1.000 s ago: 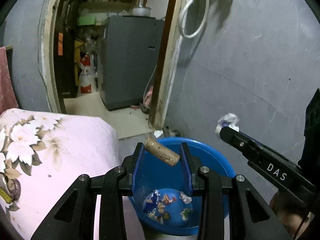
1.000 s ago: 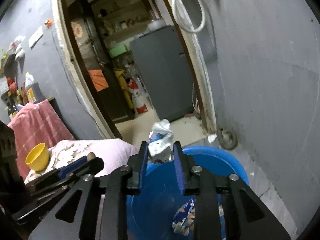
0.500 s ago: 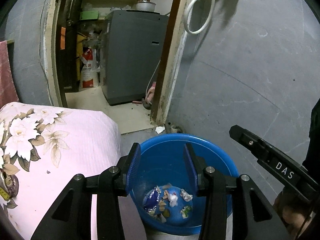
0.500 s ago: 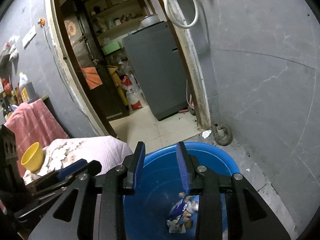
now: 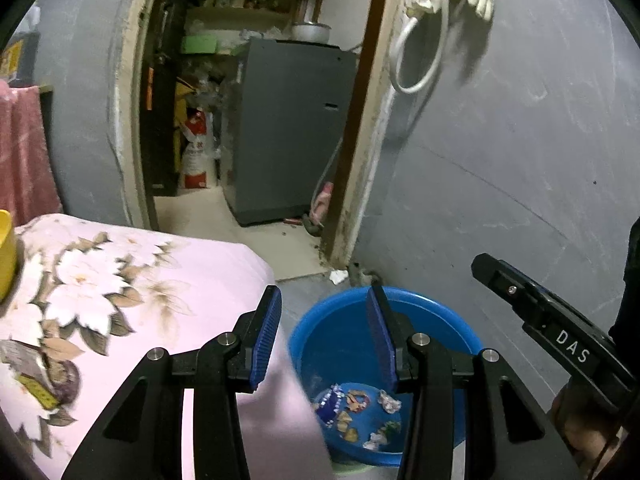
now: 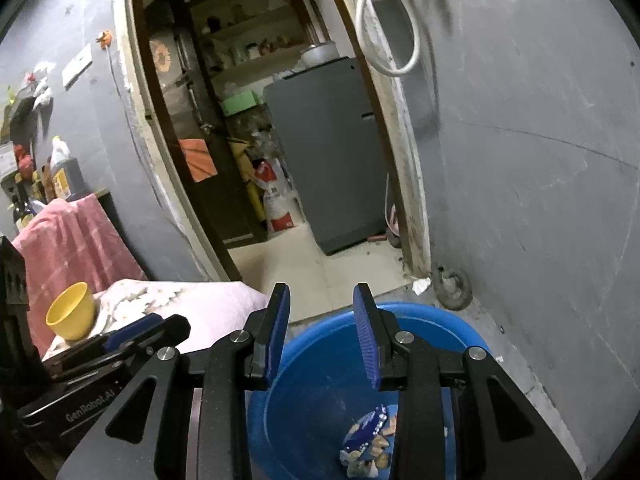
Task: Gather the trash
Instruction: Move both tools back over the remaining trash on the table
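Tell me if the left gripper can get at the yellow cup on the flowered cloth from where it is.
Probably yes. The left gripper is open and empty, and the yellow cup stands uncovered on the flowered cloth with nothing visible between them.

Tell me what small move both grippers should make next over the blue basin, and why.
Probably swing them back toward the flowered bedspread to look for more trash: the left gripper and right gripper both stand open and empty, and the scraps already lie in the blue basin.

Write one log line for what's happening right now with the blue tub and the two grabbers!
left gripper: open, empty | right gripper: open, empty | blue tub: on floor, holds trash scraps | task: collecting
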Demonstrator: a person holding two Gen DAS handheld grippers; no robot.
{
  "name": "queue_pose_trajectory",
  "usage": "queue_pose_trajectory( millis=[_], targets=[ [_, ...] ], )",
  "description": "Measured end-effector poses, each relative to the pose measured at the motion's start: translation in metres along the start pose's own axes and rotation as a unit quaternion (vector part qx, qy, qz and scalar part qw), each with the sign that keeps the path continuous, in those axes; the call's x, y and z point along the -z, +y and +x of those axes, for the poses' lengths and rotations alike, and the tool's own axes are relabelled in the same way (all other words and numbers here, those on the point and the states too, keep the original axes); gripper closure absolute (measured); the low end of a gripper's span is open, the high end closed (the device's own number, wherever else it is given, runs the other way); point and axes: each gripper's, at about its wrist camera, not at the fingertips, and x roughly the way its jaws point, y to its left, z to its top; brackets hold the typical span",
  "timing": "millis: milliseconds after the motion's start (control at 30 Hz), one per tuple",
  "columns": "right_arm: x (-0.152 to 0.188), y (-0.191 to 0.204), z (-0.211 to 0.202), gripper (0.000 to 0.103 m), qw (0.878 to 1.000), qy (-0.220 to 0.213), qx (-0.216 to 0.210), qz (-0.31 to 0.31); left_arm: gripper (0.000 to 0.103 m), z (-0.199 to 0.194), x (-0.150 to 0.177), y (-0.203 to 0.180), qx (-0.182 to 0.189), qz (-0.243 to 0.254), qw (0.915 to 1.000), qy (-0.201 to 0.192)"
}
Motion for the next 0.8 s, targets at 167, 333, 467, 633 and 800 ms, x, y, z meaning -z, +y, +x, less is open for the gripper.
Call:
queue_pose_trajectory(
  millis=[167, 333, 467, 633, 800],
  targets=[
    [-0.004, 0.026, -0.006, 0.056, 0.999, -0.035, -0.016, -0.022, 0.056, -0.025, -0.006, 0.020, -0.023, -0.009, 0.9993, -0.026],
    [-0.006, 0.056, -0.008, 0.054, 0.996, -0.062, -0.038, -0.045, 0.050, -0.059, -0.010, 0.048, -0.056, -0.021, 0.9958, -0.069],
    [-0.006, 0.082, -0.011, 0.048, 0.993, -0.084, -0.063, -0.058, 0.041, -0.088, -0.008, 0.070, -0.081, -0.032, 0.9914, -0.098],
    [-0.004, 0.111, -0.011, 0.020, 0.988, -0.103, -0.100, -0.062, 0.014, -0.119, -0.004, 0.097, -0.112, -0.058, 0.9822, -0.139],
    [0.004, 0.141, -0.013, 0.002, 0.980, -0.128, -0.127, -0.084, 0.005, -0.150, 0.004, 0.127, -0.149, -0.071, 0.9719, -0.168]
  ],
)
